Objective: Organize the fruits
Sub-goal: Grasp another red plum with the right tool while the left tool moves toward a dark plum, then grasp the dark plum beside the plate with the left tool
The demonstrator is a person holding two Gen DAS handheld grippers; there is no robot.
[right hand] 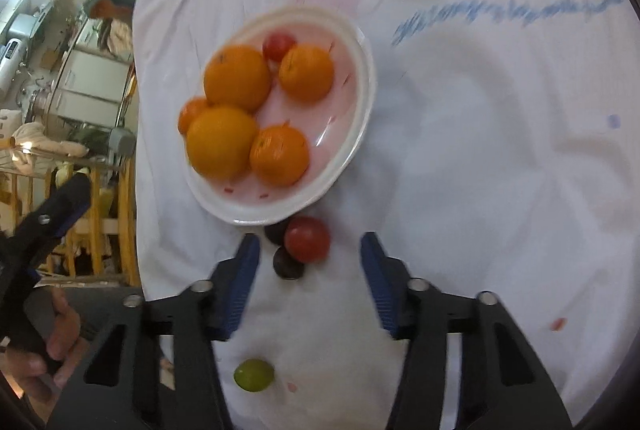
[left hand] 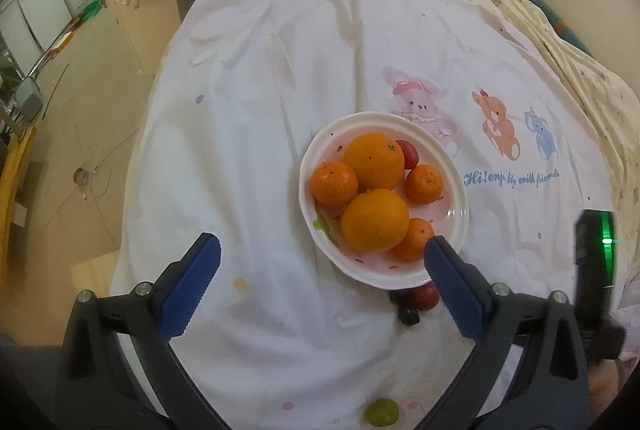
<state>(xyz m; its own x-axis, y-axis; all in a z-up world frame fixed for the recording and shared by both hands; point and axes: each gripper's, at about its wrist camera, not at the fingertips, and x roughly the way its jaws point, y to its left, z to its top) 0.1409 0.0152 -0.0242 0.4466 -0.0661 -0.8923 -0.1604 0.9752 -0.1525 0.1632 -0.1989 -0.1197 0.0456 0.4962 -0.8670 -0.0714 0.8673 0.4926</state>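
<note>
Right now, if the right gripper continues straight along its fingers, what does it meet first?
Probably the red cherry tomato and the dark fruit beside it, lying between the open right gripper fingertips; depth is unclear.

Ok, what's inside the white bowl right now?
The white bowl holds two big oranges, three small mandarins and a red cherry tomato. Whether anything lies under the pile is hidden, apart from a green bit at the edge.

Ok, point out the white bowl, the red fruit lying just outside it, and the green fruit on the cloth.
white bowl (right hand: 352, 134), right wrist view, bare pink inside near the right rim.
red fruit (right hand: 307, 239), right wrist view, middle of its skin.
green fruit (right hand: 253, 374), right wrist view, middle of its top.
</note>
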